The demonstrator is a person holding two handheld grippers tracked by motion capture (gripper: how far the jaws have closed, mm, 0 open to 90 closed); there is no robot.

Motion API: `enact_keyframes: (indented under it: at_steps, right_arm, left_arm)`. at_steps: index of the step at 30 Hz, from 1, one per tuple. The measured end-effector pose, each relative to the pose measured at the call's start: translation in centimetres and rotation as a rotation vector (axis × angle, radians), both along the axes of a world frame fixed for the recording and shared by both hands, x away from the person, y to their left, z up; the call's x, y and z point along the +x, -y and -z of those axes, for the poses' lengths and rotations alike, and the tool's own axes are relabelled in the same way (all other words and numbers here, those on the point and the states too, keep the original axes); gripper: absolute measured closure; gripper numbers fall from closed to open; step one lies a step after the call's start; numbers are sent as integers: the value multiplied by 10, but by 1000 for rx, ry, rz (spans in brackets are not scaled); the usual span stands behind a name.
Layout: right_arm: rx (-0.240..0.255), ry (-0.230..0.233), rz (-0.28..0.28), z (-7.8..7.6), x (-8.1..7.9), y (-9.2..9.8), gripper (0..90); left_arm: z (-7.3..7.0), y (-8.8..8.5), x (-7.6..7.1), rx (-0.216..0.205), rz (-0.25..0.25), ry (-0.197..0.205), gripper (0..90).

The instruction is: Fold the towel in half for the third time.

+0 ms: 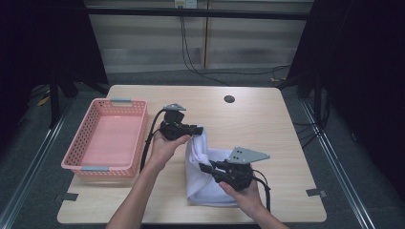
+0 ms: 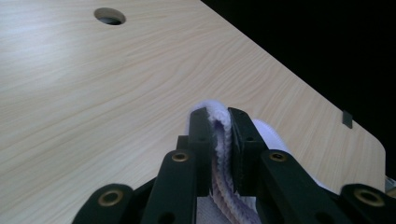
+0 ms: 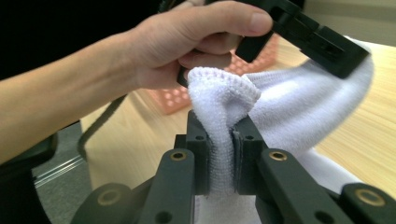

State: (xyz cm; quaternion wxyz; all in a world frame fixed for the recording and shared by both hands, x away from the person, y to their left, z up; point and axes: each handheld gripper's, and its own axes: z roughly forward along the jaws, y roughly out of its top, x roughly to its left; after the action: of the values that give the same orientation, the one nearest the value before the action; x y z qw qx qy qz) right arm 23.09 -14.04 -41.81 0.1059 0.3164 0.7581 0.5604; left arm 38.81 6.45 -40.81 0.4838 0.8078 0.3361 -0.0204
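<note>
White terry cloth, a towel (image 1: 210, 179), is pinched by both grippers above the pale wooden table (image 1: 267, 124). In the left gripper view, a ribbed hem of the towel (image 2: 219, 140) is seen clamped between the two black jaws, which are drawn together on it, and a small fold of cloth is pushed out just beyond the fingertips (image 2: 200, 122). Past those fingertips the bare table top (image 2: 93, 84) is seen, with a round cable hole (image 2: 109, 16) well beyond them.

In the right gripper view, a thicker bunch of the towel (image 3: 223, 100) is squeezed between the jaws, which are closed on it, and a rounded lump of cloth is left standing above the fingertips (image 3: 248, 130). Just beyond that lump the person's left hand (image 3: 187, 46) is seen wrapped around the other gripper, and the cloth is stretched from one pair of jaws to the other.

From the high view, the left gripper (image 1: 197, 130) is held at the towel's far upper corner and the right gripper (image 1: 206, 168) at its near middle, so the cloth is draped between them and its lower part is laid on the table. A pink plastic basket (image 1: 81, 164) is set well apart to the outer side of the left gripper.
</note>
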Motion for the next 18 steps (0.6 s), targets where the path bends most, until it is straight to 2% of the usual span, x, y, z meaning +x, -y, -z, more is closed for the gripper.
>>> enact_keyframes:
  at_steps: [3,5,6,8,12,14,18]
  right_arm:
    - [-8,-4,17,3,-4,13,801]
    - [-19,-9,29,6,-8,21,798]
    - [-28,-14,35,9,-11,25,797]
    - [-43,-32,47,17,-15,31,794]
    - [-82,-67,61,31,-22,39,782]
    - [-116,-80,58,36,-24,43,775]
    - [-145,-120,71,48,-28,55,766]
  left_arm:
    - [0,16,-1,0,21,1,809]
    - [3,28,-2,12,40,2,809]
    - [5,34,-3,31,51,6,809]
    - [13,47,-5,59,70,2,808]
    - [32,67,-7,66,92,-30,803]
    - [40,75,-8,90,107,-32,801]
    - [55,91,-9,95,113,-58,796]
